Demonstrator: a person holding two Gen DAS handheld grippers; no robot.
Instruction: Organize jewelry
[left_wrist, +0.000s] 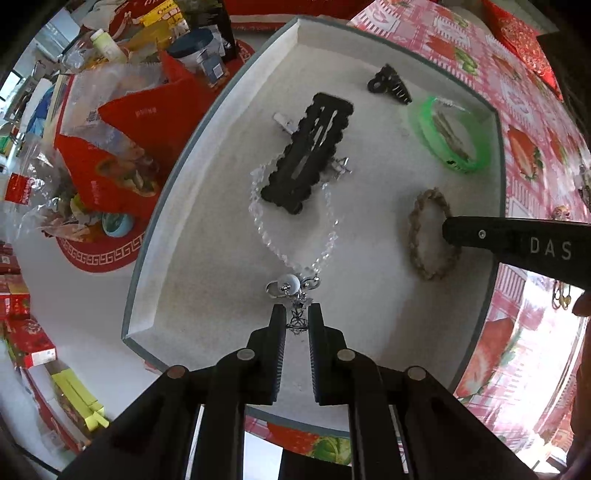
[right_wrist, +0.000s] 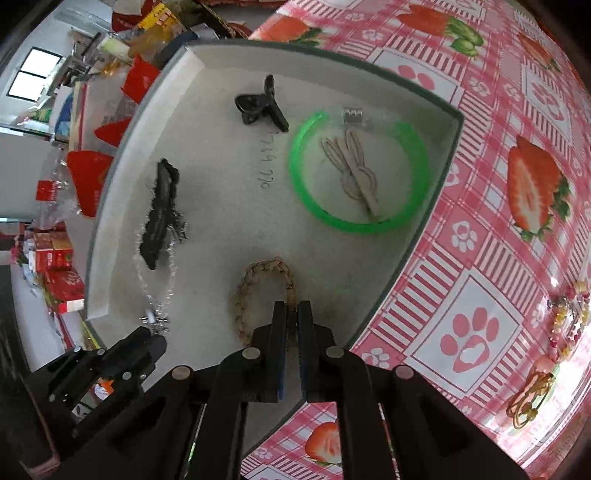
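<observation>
A white-lined tray (left_wrist: 207, 236) (right_wrist: 122, 206) holds the jewelry. My left gripper (left_wrist: 296, 314) is shut on the silver charm end of a clear bead necklace (left_wrist: 258, 214), whose loop lies under a black scalloped hair clip (left_wrist: 308, 151). My right gripper (right_wrist: 291, 310) is shut on a braided tan bracelet (right_wrist: 266, 269) that rests on the tray floor; the bracelet also shows in the left wrist view (left_wrist: 417, 236). A green bangle (right_wrist: 358, 170) rings a wooden rabbit clip (right_wrist: 351, 166). A small black claw clip (right_wrist: 258, 103) lies at the far side.
The tray sits on a pink strawberry tablecloth (right_wrist: 498, 221). A bead bracelet (right_wrist: 565, 314) and gold earrings (right_wrist: 528, 398) lie on the cloth at the right. Red boxes, bags and bottles (left_wrist: 110, 147) crowd the left side beyond the tray.
</observation>
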